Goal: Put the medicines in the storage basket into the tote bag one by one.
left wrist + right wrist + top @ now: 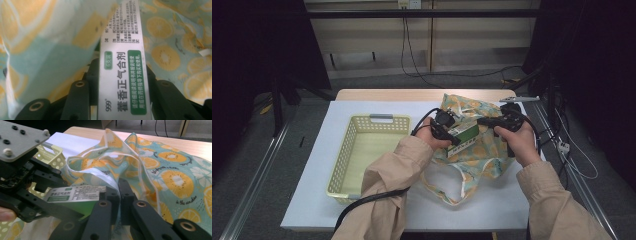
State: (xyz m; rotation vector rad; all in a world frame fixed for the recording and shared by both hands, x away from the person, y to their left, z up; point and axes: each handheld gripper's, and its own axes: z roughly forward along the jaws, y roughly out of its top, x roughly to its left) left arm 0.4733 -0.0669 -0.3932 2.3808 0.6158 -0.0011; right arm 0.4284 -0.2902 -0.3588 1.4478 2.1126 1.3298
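Observation:
A green and white medicine box point(463, 135) is clamped in my left gripper point(447, 131) at the mouth of a teal cloth bag point(477, 157) printed with orange slices. In the left gripper view the box's white printed face point(123, 82) runs up between the jaws of the left gripper point(122, 71), with the bag's cloth point(50, 37) behind it. My right gripper point(486, 121) is shut on the bag's white-trimmed rim. In the right gripper view the right gripper point(119, 188) pinches that rim and holds the bag point(172, 177) open, with the box point(75, 193) and the left gripper point(37, 185) just to the left.
A pale yellow perforated basket point(341, 160) stands left of the bag on the white sheet point(492, 205); its corner point(53, 155) shows behind the left gripper. The bag's handle loop point(447, 192) trails toward the table's front edge. Cables hang off the right side.

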